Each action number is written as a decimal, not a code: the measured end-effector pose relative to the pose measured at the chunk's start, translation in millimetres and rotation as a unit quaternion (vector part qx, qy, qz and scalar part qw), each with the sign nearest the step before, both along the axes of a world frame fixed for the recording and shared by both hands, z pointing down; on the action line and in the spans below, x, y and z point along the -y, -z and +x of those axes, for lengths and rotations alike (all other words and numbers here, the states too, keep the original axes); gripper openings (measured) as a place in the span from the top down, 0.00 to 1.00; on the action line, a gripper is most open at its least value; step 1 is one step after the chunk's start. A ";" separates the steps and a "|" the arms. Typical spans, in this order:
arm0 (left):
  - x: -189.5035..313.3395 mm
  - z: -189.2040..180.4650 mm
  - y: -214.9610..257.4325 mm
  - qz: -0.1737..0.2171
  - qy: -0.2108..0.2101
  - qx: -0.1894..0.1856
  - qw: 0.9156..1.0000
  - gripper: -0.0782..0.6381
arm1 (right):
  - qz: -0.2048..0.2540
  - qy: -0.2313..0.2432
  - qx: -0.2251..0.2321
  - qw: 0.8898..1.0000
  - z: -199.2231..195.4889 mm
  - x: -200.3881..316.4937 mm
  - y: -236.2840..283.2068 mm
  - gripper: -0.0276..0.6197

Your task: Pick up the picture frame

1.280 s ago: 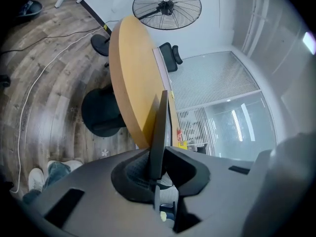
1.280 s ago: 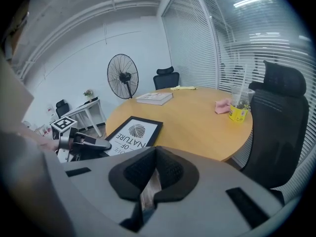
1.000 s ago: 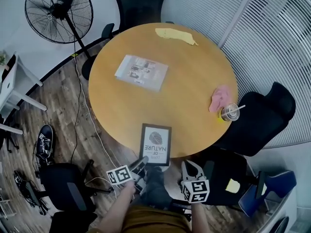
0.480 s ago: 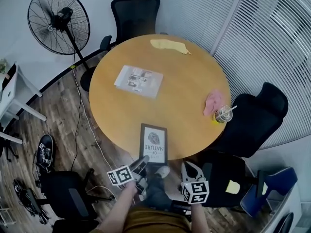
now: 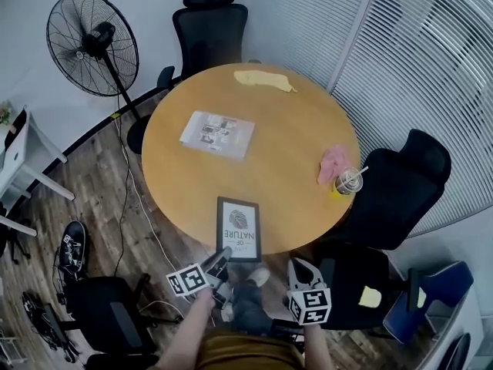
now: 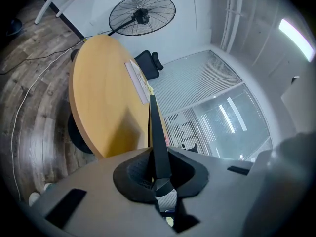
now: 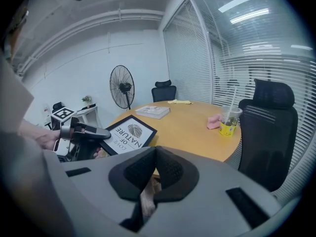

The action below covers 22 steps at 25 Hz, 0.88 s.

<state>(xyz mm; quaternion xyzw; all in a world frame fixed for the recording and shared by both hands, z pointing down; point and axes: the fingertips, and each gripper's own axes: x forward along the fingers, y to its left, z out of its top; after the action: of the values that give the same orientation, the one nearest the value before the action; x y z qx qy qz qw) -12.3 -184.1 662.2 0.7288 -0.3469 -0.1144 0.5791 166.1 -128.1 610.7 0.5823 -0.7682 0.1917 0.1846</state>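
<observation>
The round table [image 5: 285, 137] is leaving me a broad bare stretch across its middle, wide enough for my tongs to be passing freely. At the table's near edge the picture frame [image 5: 238, 230] is taking up the rim. Toward the table's far left a magazine [image 5: 217, 134] is lying flat, and at its far edge a yellow cloth [image 5: 262, 79] is lying. At the table's right edge a pink cloth [image 5: 333, 164] and a cup [image 5: 347, 181] with a straw are blocking the way, just beside each other. A black chair [image 5: 400, 183] is crowding the table's right side, a second chair [image 5: 209, 21] its far side, and a fan [image 5: 92, 33] is standing off its far left.
</observation>
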 end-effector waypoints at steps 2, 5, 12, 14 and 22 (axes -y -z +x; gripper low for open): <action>-0.3 0.1 4.6 0.007 -0.002 0.005 1.000 0.80 | 0.003 -0.002 0.001 1.000 0.8 -3.3 1.5 0.94; -1.6 1.2 16.0 0.020 -0.006 -0.001 1.000 0.80 | 0.007 0.000 -0.003 1.000 -1.3 -7.7 4.8 0.94; -9.8 2.5 46.2 0.047 -0.013 -0.013 0.999 0.80 | 0.029 0.010 -0.007 1.000 -14.7 -13.3 20.5 0.94; -13.6 1.1 54.1 0.055 -0.014 -0.011 0.998 0.80 | 0.036 0.013 -0.012 0.999 -17.9 -15.6 25.3 0.94; -28.4 3.7 86.7 0.084 -0.018 -0.040 0.995 0.80 | 0.063 0.008 -0.003 0.998 -23.1 -26.8 45.1 0.94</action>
<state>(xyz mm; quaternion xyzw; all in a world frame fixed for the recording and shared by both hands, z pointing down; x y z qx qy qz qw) -8.6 -155.7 575.5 0.7757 -0.2992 -0.1621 0.5315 143.0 -101.2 565.6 0.5873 -0.7827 0.1395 0.1516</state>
